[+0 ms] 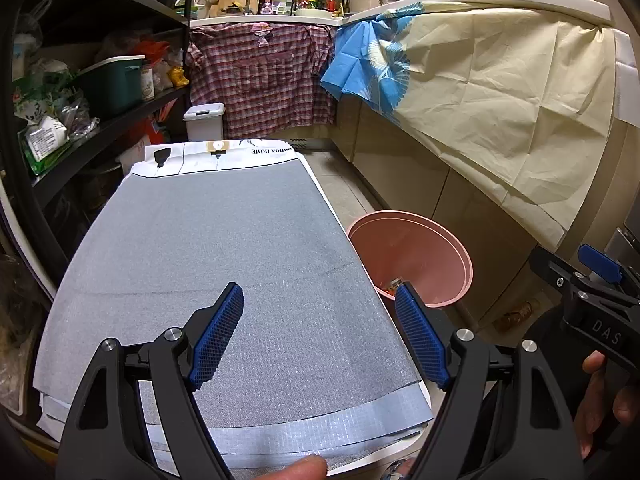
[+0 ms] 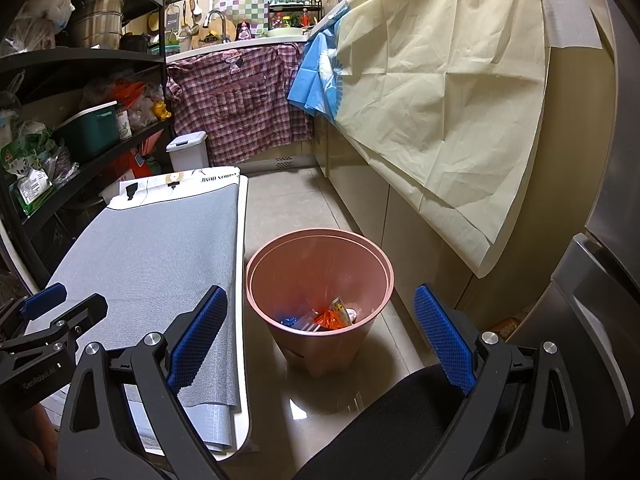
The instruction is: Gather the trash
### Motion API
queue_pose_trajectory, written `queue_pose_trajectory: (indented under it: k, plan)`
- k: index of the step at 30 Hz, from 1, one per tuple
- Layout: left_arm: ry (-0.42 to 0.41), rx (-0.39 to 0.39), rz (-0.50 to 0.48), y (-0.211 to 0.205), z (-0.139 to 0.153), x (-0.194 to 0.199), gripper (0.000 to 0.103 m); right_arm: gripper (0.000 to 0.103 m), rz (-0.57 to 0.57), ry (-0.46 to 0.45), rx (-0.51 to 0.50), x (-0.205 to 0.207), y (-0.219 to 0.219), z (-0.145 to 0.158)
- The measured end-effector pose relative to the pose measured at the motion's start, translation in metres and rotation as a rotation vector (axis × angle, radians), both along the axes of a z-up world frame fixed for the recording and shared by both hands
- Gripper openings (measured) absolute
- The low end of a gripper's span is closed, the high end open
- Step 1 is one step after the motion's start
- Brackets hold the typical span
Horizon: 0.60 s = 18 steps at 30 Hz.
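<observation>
Both grippers are hanging wide open and empty: the left gripper (image 1: 320, 320) over the grey mat (image 1: 208, 248), the right gripper (image 2: 320, 332) above the pink bin (image 2: 320, 276). Wrappers (image 2: 332, 316) are lying in its bottom. Best scan the mat's edges before stopping.
</observation>
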<state>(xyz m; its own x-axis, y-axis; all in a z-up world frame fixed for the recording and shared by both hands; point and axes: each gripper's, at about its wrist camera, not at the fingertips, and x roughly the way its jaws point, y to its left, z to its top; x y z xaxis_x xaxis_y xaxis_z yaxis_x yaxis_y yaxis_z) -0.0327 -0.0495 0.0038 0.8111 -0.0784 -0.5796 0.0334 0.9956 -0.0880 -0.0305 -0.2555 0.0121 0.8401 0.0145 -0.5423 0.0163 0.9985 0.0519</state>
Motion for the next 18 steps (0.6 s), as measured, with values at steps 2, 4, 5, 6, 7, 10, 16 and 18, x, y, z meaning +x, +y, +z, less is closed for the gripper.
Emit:
queue_pose_trajectory:
  k: [2,4,5,6,7,10,16,18]
  plan:
    - [-0.002,0.005,-0.004,-0.0002,0.0004,-0.0006,0.076,0.093,-0.001,-0.001,-0.001,-0.0005,0.0008,0.0008]
    - [-0.003,0.005,-0.005,-0.0002,0.0006,-0.0012,0.076,0.093,0.000,-0.001,-0.001,-0.0003,0.0005,0.0009]
    - [-0.003,0.005,-0.006,0.0000,0.0006,-0.0012,0.076,0.093,0.000,-0.001,-0.001,-0.0006,0.0008,0.0007]
    - [-0.002,0.006,-0.006,-0.0004,0.0006,-0.0010,0.076,0.093,0.000,-0.001,-0.001,-0.0005,0.0007,0.0009]
    - [-0.002,0.007,-0.004,-0.0005,0.0007,-0.0010,0.076,0.093,-0.001,-0.001,-0.001,-0.0006,0.0009,0.0008]
    - [-0.004,0.006,-0.006,-0.0001,0.0007,-0.0002,0.076,0.093,-0.001,-0.001,-0.001,-0.0007,0.0010,0.0007]
    - [-0.010,0.009,-0.016,-0.0015,0.0011,-0.0013,0.076,0.093,0.000,-0.001,-0.001,-0.0007,0.0011,0.0006]
    - [-0.011,0.009,-0.018,-0.0012,0.0013,-0.0016,0.076,0.093,0.000,-0.002,-0.002,-0.0008,0.0012,0.0006]
